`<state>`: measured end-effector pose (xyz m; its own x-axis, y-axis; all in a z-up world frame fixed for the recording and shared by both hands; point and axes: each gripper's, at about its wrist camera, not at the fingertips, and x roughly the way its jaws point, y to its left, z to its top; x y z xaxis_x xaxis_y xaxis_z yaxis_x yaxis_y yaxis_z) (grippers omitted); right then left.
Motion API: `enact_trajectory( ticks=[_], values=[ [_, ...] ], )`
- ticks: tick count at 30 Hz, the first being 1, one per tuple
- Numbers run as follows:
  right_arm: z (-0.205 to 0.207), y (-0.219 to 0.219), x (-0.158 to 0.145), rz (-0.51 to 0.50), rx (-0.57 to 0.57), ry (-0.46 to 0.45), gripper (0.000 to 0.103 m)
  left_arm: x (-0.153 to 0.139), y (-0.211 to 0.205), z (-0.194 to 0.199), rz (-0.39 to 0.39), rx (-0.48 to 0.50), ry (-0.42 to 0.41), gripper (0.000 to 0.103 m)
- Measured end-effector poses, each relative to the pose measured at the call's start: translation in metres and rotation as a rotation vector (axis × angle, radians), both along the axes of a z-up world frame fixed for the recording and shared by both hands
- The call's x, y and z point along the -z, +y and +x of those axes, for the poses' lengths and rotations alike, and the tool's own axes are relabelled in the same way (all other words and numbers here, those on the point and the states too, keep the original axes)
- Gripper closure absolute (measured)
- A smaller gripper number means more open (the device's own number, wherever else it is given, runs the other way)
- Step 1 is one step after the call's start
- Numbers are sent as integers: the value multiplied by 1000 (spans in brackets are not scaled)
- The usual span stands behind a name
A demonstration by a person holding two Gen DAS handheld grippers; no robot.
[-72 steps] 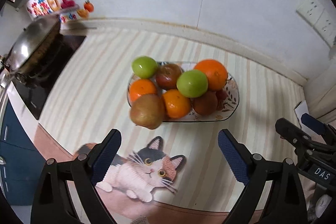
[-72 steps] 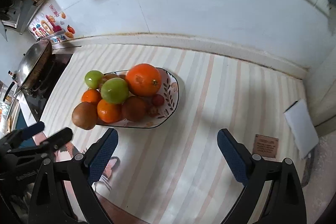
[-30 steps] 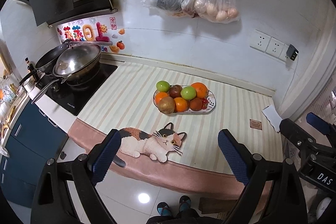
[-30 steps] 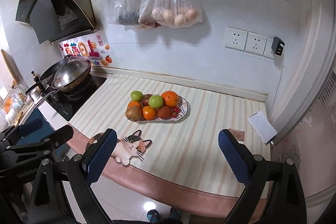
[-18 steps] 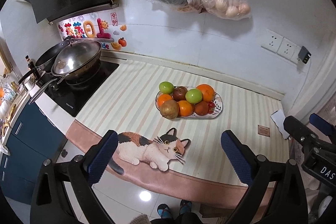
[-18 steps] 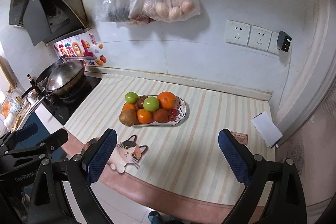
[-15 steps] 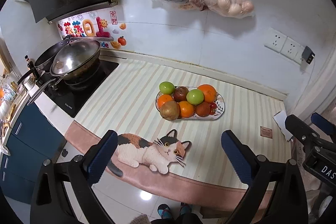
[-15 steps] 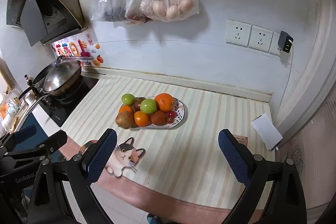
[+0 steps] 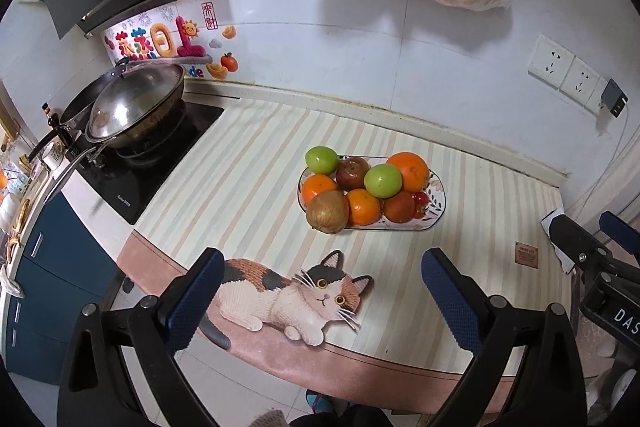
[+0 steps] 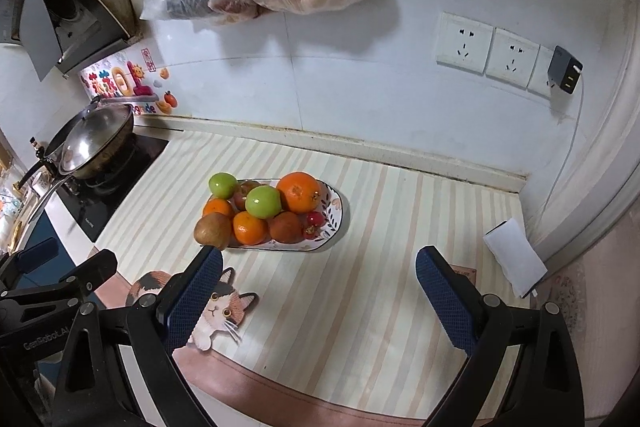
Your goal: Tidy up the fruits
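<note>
The fruits sit piled together on the plate (image 9: 434, 223) in the middle of the striped tabletop (image 9: 248, 187): two green apples (image 9: 383, 180), a big orange (image 9: 409, 171), smaller oranges, dark red fruit and a brown pear-like fruit (image 9: 327, 212) that leans over the plate's near-left rim. No fruit lies loose on the tabletop, so the sorting looks finished or nearly so; the only thing possibly left is settling that overhanging brown fruit.

Both claws are held well back from the plate and above the tabletop's front edge, pointing down toward it. The left claw (image 9: 318, 281) is spread wide and empty, over the cat picture (image 9: 296, 297). The right claw (image 10: 318, 277) is also spread wide, gripping nothing.
</note>
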<state>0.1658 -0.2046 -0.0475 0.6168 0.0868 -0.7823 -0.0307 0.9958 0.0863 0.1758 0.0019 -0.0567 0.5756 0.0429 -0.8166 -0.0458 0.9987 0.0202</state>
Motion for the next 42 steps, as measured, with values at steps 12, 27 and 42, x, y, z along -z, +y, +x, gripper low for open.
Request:
enact_trajectory(
  ticks=[12,27,42],
  values=[
    [3,4,4,13,-23,5,4,0,2,4,2,-11,-12,0],
    [0,2,5,15,-23,3,4,-2,1,2,3,-13,-17,0],
    [-5,4,6,27,-43,11,3,-5,1,-6,2,-24,-20,0]
  ],
)
